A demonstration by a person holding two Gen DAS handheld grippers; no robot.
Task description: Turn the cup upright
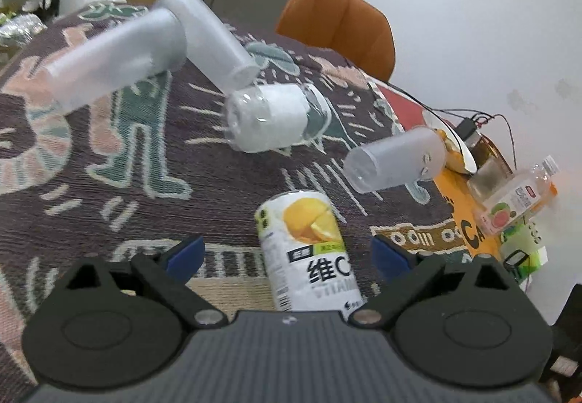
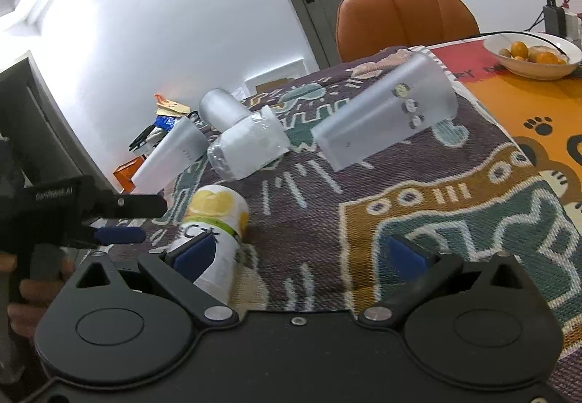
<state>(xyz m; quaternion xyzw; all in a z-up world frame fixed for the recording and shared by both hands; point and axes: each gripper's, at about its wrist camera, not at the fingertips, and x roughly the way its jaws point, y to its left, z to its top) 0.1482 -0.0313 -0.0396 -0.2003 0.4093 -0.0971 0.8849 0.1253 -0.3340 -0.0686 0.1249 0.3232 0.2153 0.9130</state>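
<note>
Several frosted plastic cups lie on their sides on a patterned cloth. In the left wrist view one cup [image 1: 394,162] lies right of centre, a clear cup with white lining [image 1: 272,121] lies in the middle, and two long cups [image 1: 203,39] [image 1: 112,57] lie at the back left. A white and yellow can [image 1: 309,250] lies between the fingers of my open left gripper [image 1: 287,253], not clamped. In the right wrist view my right gripper [image 2: 300,253] is open and empty; the can [image 2: 218,232] lies by its left finger and the decorated cup [image 2: 385,111] lies ahead.
An orange chair [image 1: 342,24] stands behind the table. A bowl of oranges [image 2: 533,55] and a drink bottle [image 1: 516,199] sit on the orange mat at the right. Cables run along the far right edge. The left gripper [image 2: 120,221] shows at the left in the right wrist view.
</note>
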